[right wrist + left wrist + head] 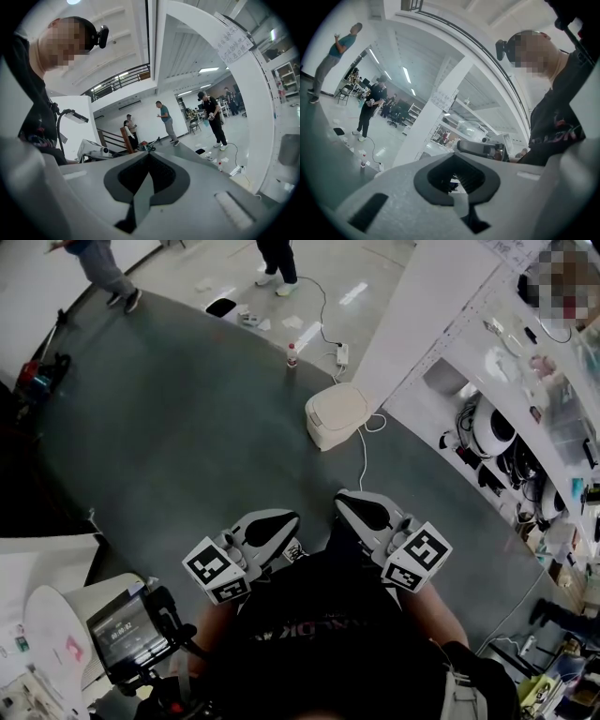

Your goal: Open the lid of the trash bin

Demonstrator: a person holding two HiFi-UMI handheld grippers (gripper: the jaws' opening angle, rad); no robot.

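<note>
The trash bin [336, 415] is a small cream box with its lid down, standing on the dark grey floor mat beside a white pillar [422, 306]. In the head view both grippers are held close to the person's body, well short of the bin. My left gripper [281, 524] is shut and empty, and my right gripper [354, 506] is shut and empty too. In the left gripper view the left gripper [455, 155] shows its jaws meeting with nothing between them. The right gripper [149, 154] looks the same in its own view. Neither gripper view shows the bin.
A water bottle [292, 354] and a power strip [342, 354] lie beyond the bin, and a white cable [362, 451] runs past its right side. Cluttered shelves [506, 427] line the right. People [277, 259] stand far off. A device on a stand [127, 634] sits at lower left.
</note>
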